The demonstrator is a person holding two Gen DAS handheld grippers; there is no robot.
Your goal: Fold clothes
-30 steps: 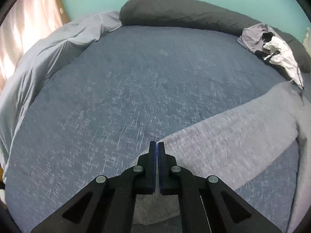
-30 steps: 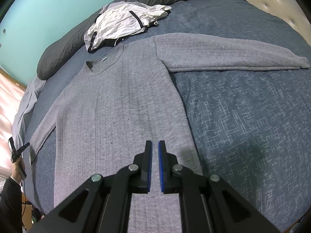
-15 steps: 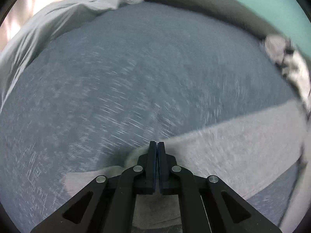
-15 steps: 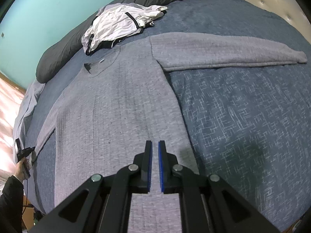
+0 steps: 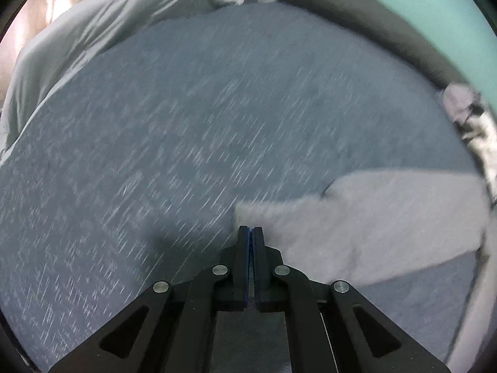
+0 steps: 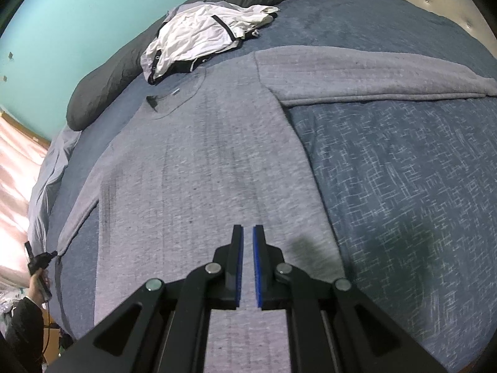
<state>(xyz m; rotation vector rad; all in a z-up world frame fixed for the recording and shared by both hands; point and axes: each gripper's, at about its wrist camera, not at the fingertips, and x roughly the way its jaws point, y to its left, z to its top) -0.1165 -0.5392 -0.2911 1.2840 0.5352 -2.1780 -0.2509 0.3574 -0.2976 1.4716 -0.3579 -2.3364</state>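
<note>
the grey sweater (image 6: 202, 171) lay flat, front up, on the blue bed cover (image 5: 186, 124), its body stretching ahead of the right tongs (image 6: 248, 228) toward the collar at the far end. those tongs hovered over the hem end with the blades almost pressed together, only a slim gap between them and nothing in it. one sleeve (image 6: 357, 71) ran out to their far right. the other sleeve (image 5: 372, 217) ended right at the tips of the left tongs (image 5: 251, 230), reaching away to their right. the left blades were pressed together too; the view was blurred, so i could not tell whether the cuff was caught between them.

the step in hand looked like the first fold: bringing that left sleeve in across the body. the next move would call for a sure pinch on the cuff, then a lift and a carry over the chest, laid flat without dragging the shoulder. a crumpled white garment (image 6: 198, 37) sat beyond the collar, well ahead of the right tongs, clear of the fold.
</note>
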